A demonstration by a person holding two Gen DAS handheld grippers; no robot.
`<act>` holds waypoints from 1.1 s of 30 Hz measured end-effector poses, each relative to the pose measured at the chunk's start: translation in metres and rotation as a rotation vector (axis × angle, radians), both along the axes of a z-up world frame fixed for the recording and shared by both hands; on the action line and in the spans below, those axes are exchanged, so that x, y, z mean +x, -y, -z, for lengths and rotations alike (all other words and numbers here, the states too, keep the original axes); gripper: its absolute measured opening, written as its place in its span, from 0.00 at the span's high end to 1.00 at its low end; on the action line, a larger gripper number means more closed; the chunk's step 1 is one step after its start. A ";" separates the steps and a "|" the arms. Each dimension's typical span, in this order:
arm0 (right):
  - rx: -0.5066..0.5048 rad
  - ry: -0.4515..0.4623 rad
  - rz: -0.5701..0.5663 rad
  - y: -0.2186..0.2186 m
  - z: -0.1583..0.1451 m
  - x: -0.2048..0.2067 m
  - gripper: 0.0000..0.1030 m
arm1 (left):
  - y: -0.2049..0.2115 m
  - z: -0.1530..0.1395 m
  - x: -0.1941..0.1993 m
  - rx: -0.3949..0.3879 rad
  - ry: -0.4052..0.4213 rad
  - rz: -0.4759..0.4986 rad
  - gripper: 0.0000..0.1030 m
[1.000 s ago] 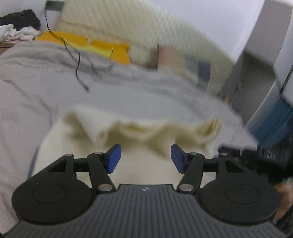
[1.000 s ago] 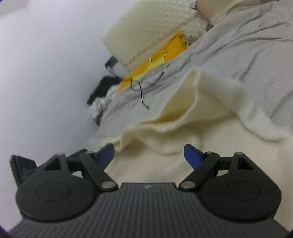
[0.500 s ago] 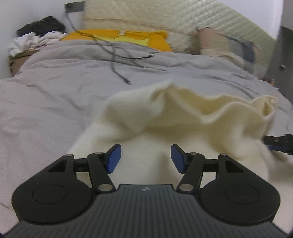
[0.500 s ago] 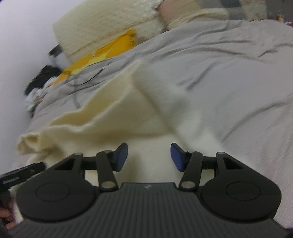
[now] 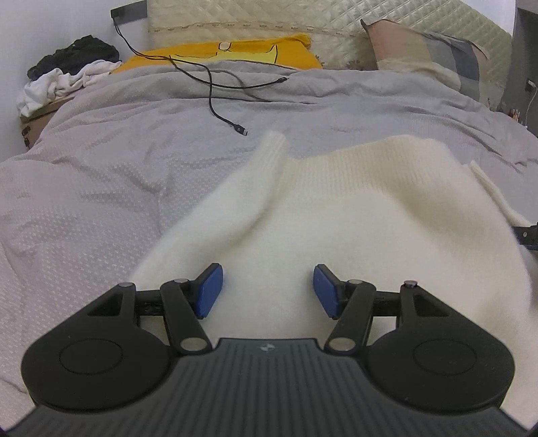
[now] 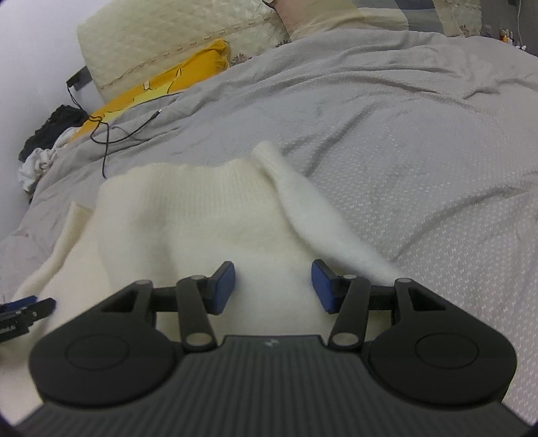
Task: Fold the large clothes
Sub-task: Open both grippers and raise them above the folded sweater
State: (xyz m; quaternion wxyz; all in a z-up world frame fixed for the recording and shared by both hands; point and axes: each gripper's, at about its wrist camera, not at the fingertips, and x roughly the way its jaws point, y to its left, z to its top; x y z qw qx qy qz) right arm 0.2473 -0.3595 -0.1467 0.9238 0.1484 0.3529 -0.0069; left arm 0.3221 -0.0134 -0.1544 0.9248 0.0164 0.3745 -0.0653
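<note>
A cream knit sweater (image 5: 353,215) lies spread on the grey bedspread (image 5: 101,161), ribbed hem toward the headboard. One sleeve (image 5: 248,181) lies along its left side, cuff pointing away. My left gripper (image 5: 265,290) is open and empty, low over the near part of the sweater. In the right wrist view the sweater (image 6: 188,215) fills the middle, with a sleeve (image 6: 302,201) at its right. My right gripper (image 6: 272,285) is open and empty over the sweater. Each gripper's tip shows at the edge of the other's view.
A black charging cable (image 5: 215,101) lies on the bedspread beyond the sweater. A yellow pillow (image 5: 218,53), a patterned pillow (image 5: 430,50) and a quilted headboard (image 5: 302,16) are at the far end. A pile of dark and white clothes (image 5: 64,77) sits at the far left.
The sweater, bunched and raised before, now lies flat with its sleeves out. Both grippers stayed open; the right gripper's jaws stand closer than a second ago.
</note>
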 end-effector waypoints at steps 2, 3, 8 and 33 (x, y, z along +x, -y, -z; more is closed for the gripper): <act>-0.017 0.001 -0.004 -0.006 -0.003 0.002 0.48 | 0.002 -0.001 -0.003 0.005 0.003 0.002 0.36; -0.029 0.001 -0.011 -0.008 -0.004 0.002 0.47 | 0.002 -0.002 -0.004 0.009 0.006 0.003 0.36; -0.080 0.013 -0.046 -0.021 -0.015 -0.008 0.46 | 0.011 -0.012 -0.019 -0.009 0.009 0.022 0.36; -0.130 0.032 -0.186 -0.071 -0.012 -0.095 0.48 | 0.026 -0.012 -0.094 -0.103 -0.078 0.104 0.36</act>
